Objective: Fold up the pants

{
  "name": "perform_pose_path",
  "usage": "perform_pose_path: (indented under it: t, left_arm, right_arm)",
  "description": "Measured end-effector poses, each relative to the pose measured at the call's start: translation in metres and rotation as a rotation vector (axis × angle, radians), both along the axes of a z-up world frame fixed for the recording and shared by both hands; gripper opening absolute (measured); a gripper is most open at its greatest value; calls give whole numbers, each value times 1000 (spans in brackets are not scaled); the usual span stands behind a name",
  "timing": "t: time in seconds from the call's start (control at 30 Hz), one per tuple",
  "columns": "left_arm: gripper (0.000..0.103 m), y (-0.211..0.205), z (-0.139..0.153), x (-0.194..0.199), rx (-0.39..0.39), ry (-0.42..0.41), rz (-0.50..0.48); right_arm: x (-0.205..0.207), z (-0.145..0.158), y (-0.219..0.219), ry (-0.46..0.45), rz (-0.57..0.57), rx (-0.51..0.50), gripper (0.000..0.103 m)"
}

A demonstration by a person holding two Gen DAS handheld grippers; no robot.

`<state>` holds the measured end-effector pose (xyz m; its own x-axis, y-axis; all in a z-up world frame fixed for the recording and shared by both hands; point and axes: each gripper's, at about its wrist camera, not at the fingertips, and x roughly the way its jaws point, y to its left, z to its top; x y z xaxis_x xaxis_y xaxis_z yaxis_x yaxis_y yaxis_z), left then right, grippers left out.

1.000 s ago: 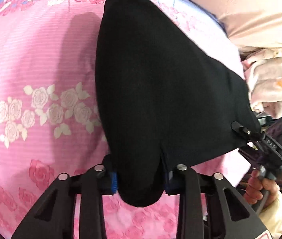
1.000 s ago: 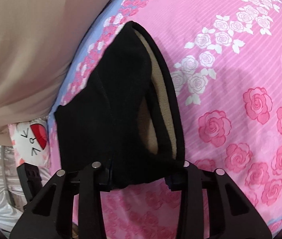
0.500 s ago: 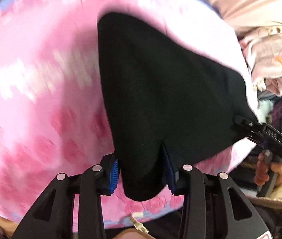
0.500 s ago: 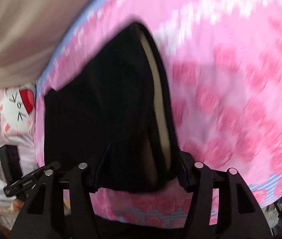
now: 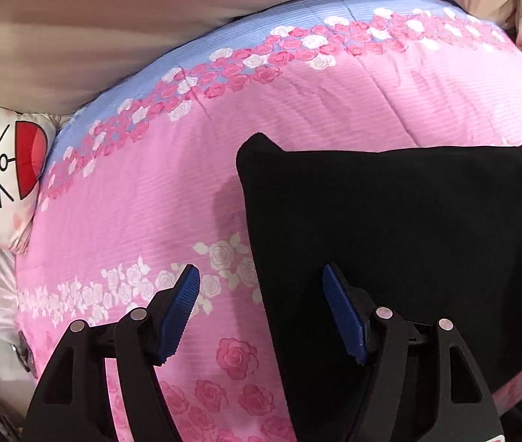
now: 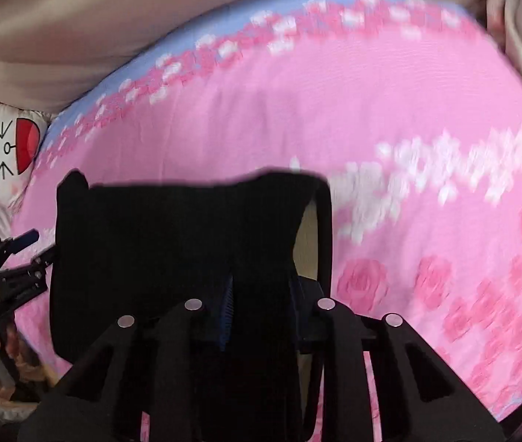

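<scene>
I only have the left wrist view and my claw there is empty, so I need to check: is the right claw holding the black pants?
Observer: Yes. The right claw has just been closing and pinches a fold of the pants.
Operator: Any lining showing?
Observer: A tan lining shows inside the opening beside that claw.
Operator: Where is my left claw?
Observer: The left claw, which has just been opening with nothing between its pads, sits off the pants' left edge.
</scene>
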<state>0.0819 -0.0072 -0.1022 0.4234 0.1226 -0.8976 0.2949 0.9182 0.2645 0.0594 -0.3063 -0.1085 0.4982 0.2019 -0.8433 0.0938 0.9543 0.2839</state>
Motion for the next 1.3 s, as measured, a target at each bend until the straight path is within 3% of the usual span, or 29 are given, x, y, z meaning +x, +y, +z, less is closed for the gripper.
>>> perform_pose_path:
  t: [0.03,0.1,0.17,0.2,0.27,0.3,0.4,0.47,0.63,0.77,0.87,0.9,0.97,1.0,1.07,1.13,1.17,1.2,1.23,1.27,1.3]
  left_arm:
    - [67,-3,-2,0,3,-1,0]
    - [71,-4,-5,1,16,-7,5]
    - [74,-3,-6,2,22,-8,8]
    - [76,-2,-6,2,28,-6,12]
    - [80,-2,-7,6,26,-2,30]
    - [82,-1,-8,6,22,0,35]
    - [86,2,-10,8,19,5,55]
    - [86,3,-8,7,16,8,56]
    - [88,23,-12,12,-102,82,123]
    - [87,39,-2,14,-205,102,174]
    - [87,55,19,3,-316,61,203]
    - [87,61,23,-1,-325,53,209]
    - [87,67,23,-6,-340,50,222]
    - [87,69,21,-7,-348,62,226]
    - [87,64,7,-6,-334,96,230]
    - [87,56,-8,-5,-273,118,217]
    - [89,51,-17,-4,-236,126,208]
    - [89,50,-21,-4,-237,120,198]
    - [90,49,-23,-5,-233,105,202]
    - [91,49,-22,-5,-225,101,208]
    - [91,48,-21,-5,-216,98,212]
  right_arm:
    - [2,4,2,-20,-3,-28,23]
    - [11,-12,4,42,15,-117,28]
    - [10,-18,-6,89,-10,-92,51]
    - [7,-13,-11,80,-28,-76,56]
    - [-4,2,-24,28,-80,-38,92]
    - [-7,2,-28,14,-84,-17,96]
    - [-8,-12,-33,98,-49,55,94]
    - [-11,-16,-33,99,-32,120,94]
    - [-14,-50,-27,197,-30,153,94]
    - [-17,-46,-29,187,-79,149,94]
    - [-29,-2,-26,33,-127,75,94]
    - [-31,17,-16,-39,-75,79,91]
    - [-22,33,6,-68,42,107,58]
    - [-14,36,19,-59,105,130,57]
    - [9,24,47,-35,210,123,42]
    - [32,-5,56,29,216,14,41]
    - [44,-24,51,67,194,9,30]
    - [50,-27,40,51,141,70,29]
    - [53,-18,38,66,97,82,26]
    - [53,-8,41,63,89,82,31]
    - [52,9,55,22,139,95,31]
